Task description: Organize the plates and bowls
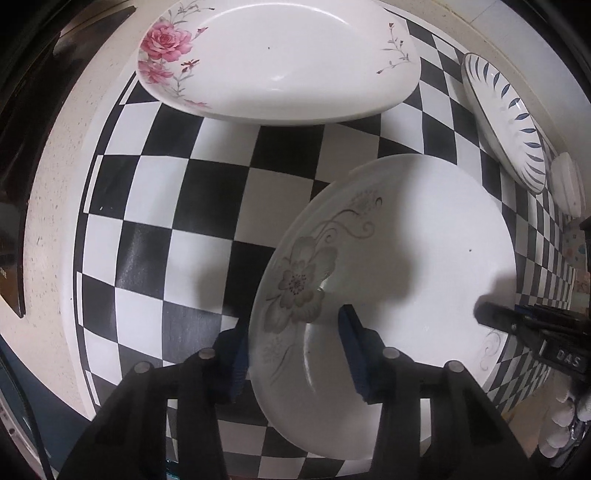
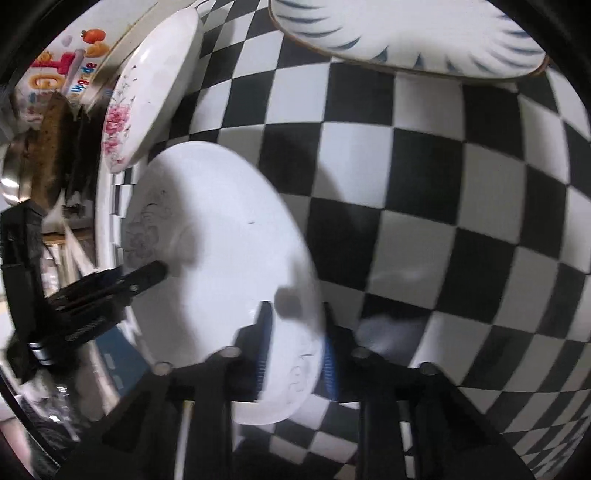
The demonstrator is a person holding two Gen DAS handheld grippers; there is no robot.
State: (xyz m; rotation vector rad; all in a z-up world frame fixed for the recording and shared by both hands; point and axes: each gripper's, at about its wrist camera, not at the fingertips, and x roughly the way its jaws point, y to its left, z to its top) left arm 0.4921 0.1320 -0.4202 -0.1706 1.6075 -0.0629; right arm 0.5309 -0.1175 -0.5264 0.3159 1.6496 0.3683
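A white plate with a grey flower point(image 1: 406, 258) is held tilted above the checkered mat point(image 1: 184, 206). My left gripper point(image 1: 295, 354) straddles its left rim, one finger under and one over, shut on it. My right gripper point(image 2: 295, 347) is shut on the opposite rim of the same plate point(image 2: 221, 258). The right gripper also shows in the left wrist view point(image 1: 517, 321), and the left gripper in the right wrist view point(image 2: 147, 273). A pink-rose plate point(image 1: 280, 59) lies at the far side of the mat. A blue-leaf plate point(image 1: 506, 118) lies at the right.
The mat lies on a speckled beige counter point(image 1: 51, 221). A small white dish point(image 1: 567, 188) sits past the blue-leaf plate. In the right wrist view the rose plate point(image 2: 147, 88) is at left, the blue-leaf plate point(image 2: 406, 33) at top, and clutter point(image 2: 51, 155) beyond the mat's left edge.
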